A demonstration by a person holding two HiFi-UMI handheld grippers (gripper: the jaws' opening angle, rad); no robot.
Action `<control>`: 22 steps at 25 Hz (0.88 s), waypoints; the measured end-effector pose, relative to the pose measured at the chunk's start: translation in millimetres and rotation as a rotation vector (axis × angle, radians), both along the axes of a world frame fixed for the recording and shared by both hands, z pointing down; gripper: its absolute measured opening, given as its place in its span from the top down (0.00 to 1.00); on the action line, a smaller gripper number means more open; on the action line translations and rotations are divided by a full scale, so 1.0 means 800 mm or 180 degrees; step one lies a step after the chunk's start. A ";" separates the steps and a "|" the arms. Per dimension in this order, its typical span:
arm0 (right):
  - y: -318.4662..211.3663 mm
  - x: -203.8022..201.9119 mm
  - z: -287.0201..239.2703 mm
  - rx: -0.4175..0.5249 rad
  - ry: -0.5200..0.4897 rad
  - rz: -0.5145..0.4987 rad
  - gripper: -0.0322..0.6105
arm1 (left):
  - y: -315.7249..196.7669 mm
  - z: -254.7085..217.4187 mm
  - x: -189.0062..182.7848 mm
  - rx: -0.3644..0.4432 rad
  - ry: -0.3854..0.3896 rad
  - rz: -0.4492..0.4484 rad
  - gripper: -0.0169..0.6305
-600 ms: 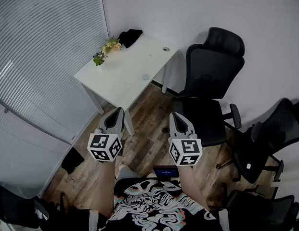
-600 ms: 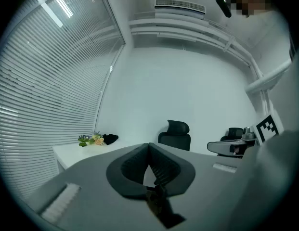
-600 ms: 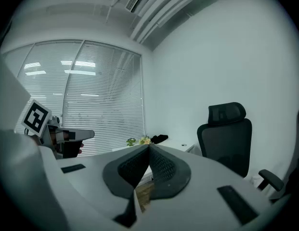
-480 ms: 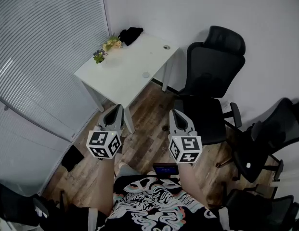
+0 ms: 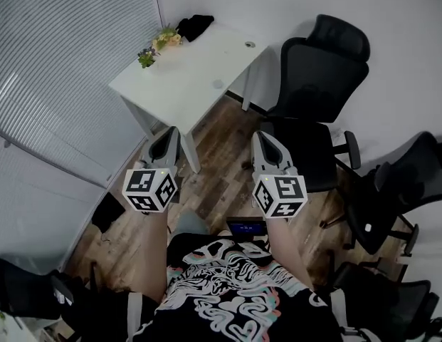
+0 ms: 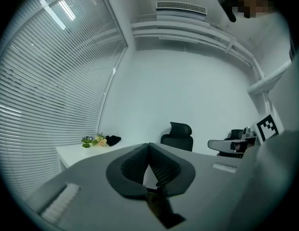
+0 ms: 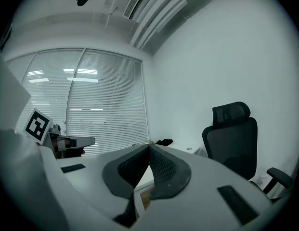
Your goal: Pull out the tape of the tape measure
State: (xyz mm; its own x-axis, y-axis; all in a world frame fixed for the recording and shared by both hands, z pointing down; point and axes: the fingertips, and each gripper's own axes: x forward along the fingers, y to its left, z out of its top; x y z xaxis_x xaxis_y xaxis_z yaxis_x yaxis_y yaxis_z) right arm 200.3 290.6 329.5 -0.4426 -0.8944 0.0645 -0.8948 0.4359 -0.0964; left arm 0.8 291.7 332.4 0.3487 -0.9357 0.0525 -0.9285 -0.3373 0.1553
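Far ahead, disc (image 5: 218,84) on table (image 5: 171,95), jaws together

No word, brand or number could be read anywhere. The only signs were black-and-white square coded markers, on the white marker cube (image 5: 150,189) of the left gripper (image 5: 166,132) and on the matching white cube (image 5: 280,195) of the right gripper (image 5: 261,137). One marker face of each also showed in the other gripper's view. A small dark screen with a blue glow (image 5: 245,227) at the person's lap perhaps carried writing, too small to make out. The black, white and teal swirl-print shirt (image 5: 228,301) formed no legible letters.
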 end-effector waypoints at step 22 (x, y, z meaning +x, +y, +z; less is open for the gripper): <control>-0.202 -0.047 0.109 -0.0673 0.0306 0.0007 0.79 | -0.216 0.100 -0.033 -0.0440 0.0303 0.0267 0.81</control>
State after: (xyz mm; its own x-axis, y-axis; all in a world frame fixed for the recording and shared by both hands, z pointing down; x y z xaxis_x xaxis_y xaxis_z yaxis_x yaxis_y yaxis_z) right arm 162.9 129.1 416.7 -0.4235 -0.8574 0.2923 -0.9052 0.4131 -0.0997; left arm -25.5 119.2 412.4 0.4348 -0.8893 0.1417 -0.8769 -0.3823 0.2912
